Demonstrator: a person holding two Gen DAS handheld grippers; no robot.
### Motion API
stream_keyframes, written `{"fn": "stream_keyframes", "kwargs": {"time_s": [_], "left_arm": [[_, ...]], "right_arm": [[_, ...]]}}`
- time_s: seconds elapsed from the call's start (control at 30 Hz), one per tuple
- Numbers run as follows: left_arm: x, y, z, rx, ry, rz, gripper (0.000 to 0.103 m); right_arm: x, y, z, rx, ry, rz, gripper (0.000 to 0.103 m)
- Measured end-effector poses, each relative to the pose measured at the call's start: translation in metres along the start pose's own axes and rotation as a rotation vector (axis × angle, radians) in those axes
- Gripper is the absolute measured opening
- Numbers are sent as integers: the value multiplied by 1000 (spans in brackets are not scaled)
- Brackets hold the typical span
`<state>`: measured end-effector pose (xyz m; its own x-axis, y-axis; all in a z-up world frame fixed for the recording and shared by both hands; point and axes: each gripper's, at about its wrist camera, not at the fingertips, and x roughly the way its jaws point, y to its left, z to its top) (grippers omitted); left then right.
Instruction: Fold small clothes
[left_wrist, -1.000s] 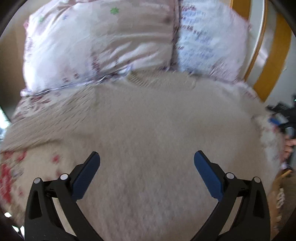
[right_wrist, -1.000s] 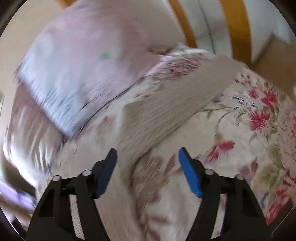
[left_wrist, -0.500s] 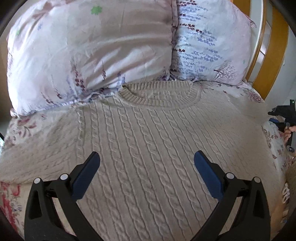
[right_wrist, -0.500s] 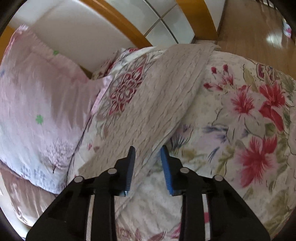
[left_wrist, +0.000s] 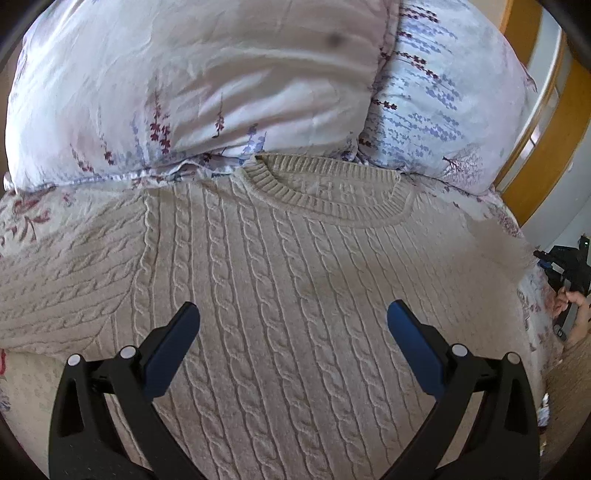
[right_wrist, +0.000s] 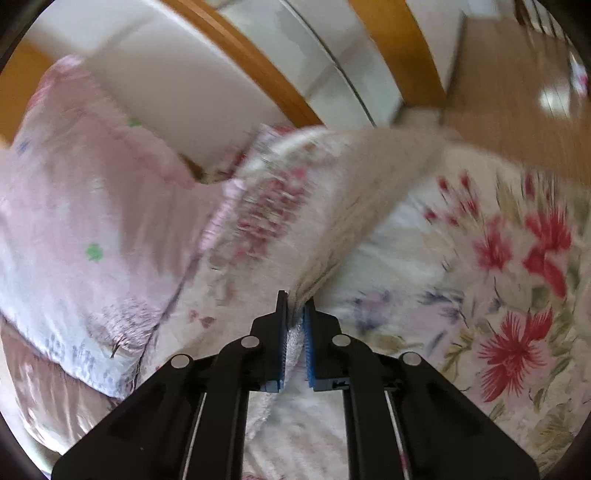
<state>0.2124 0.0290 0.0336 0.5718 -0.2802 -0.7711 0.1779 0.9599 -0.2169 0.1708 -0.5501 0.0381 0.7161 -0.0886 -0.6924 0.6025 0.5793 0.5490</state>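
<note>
While it lies face up across the bed, the cream cable-knit sweater (left_wrist: 295, 280) has its ribbed collar tucked against the two pillows at the head edge, and its body spreads down toward the foot. One sleeve (left_wrist: 55, 288) stretches flat toward the bed's left edge. The other sleeve (right_wrist: 373, 184) runs out toward the far right corner, where its cuff reaches the bed's edge by the wooden floor (right_wrist: 517, 92).

Hovering over the sweater's chest, the left gripper (left_wrist: 293, 325) has its blue pads spread wide, with nothing between them but the knit below. The right gripper (right_wrist: 294, 306) has its jaws pinched tight on a fold of that right sleeve, the pale knit showing between the blue pads.

Under the garment lies a floral bedspread (right_wrist: 498, 266) with red blooms. A pinkish pillow (left_wrist: 192, 81) and a bluish flowered pillow (left_wrist: 443, 96) crowd the collar, the first slightly overlapping its left side. Behind them stands an orange-and-white headboard (right_wrist: 229, 66). At the bed's right edge, a person's hand (left_wrist: 576, 306) holds the right tool.
</note>
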Motion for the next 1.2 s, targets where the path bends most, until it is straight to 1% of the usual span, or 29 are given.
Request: {"fn": "stream_keyframes", "kwargs": {"time_s": [0.1,0.2,0.23,0.3,0.37,0.4,0.43,0.47,0.5,0.57,0.63,0.7,0.73,0.77,0.83,0.97,1.03,1.1,1.13,1.17,1.2], "left_arm": [[-2,5,1,-20,-9,-10,101],[-4,11,0,-53,-9,-61,101],[-4,14,0,-71,-8,-82,101],[-5,16,-1,-96,-9,-98,101],[-7,18,-4,-111,-20,-103,101],[-7,18,-5,-112,-24,-104,101],[-8,18,-6,-114,-32,-110,101],[-9,19,-7,-115,-38,-115,101],[-10,19,-7,-116,-45,-121,101],[-11,18,-9,-113,-51,-130,101],[-12,19,-11,-110,-46,-140,101],[-14,21,-13,-111,-43,-146,101],[-15,22,-14,-113,-41,-154,101],[-15,24,-15,-117,-41,-159,101],[-15,27,-15,-129,-40,-166,101],[-13,34,-16,-175,-19,-199,101],[-12,37,-17,-192,-8,-217,101],[-13,39,-18,-198,-6,-224,101],[-14,41,-18,-201,-5,-228,100],[-15,42,-18,-203,-5,-230,100],[-16,44,-18,-208,-7,-233,100]], "right_arm": [[-17,35,-5,-93,-30,60,8],[-33,75,-23,-190,-37,146,8],[-37,92,-35,-233,-28,189,8],[-40,114,-55,-283,5,256,8],[-39,140,-90,-351,84,345,8],[-40,145,-100,-371,109,363,8],[-35,155,-121,-412,164,386,8],[-28,163,-142,-451,218,389,8],[-22,166,-155,-476,256,383,8],[-2,171,-187,-525,350,331,8],[8,168,-199,-523,407,296,9],[9,160,-196,-471,438,295,11],[10,159,-190,-442,443,304,16],[9,156,-184,-414,440,310,26],[4,149,-173,-347,403,308,42],[5,124,-149,-216,355,260,42],[9,115,-138,-164,325,216,41],[9,112,-131,-143,288,181,35],[8,112,-128,-145,270,158,30],[6,115,-125,-162,241,125,22],[9,118,-123,-179,226,108,19]]}}
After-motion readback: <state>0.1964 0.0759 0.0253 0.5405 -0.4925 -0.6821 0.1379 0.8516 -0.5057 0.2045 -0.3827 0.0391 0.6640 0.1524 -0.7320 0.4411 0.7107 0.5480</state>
